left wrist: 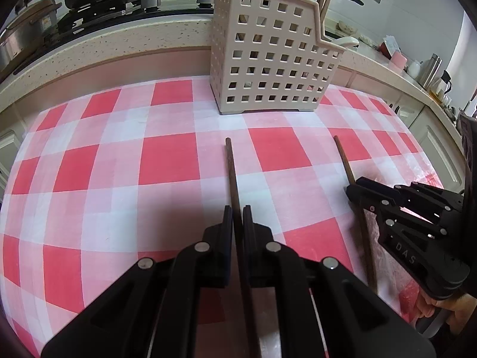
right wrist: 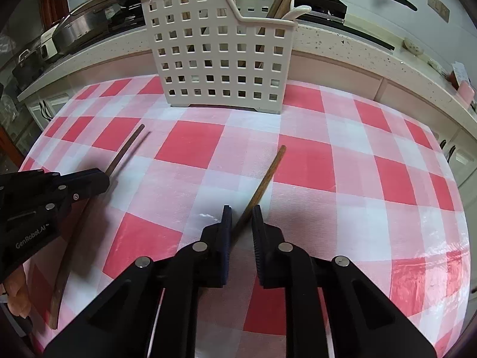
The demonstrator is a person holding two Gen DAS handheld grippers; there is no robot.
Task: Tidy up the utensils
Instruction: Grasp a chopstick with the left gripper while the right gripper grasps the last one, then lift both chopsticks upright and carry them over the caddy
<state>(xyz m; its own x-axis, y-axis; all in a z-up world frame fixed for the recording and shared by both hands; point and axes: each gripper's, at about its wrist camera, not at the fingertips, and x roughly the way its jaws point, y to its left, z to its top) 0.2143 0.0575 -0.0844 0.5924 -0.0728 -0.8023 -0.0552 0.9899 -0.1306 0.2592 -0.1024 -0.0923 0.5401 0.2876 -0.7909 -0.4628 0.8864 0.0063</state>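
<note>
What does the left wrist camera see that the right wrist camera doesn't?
Only the left wrist camera: a silver flask on the counter, and the letters DAS on the right gripper.
Only the right wrist camera: the words GenRobot.AI on the left gripper.
Both: the white basket, the red checked cloth, a chopstick pinched in the left gripper, and another chopstick between the right gripper's fingers.

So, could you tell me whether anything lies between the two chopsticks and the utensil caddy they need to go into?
Nothing visible does. Only bare checked tablecloth lies between each chopstick and the white utensil caddy. The caddy's compartments already hold some chopsticks, with room still showing.
</note>
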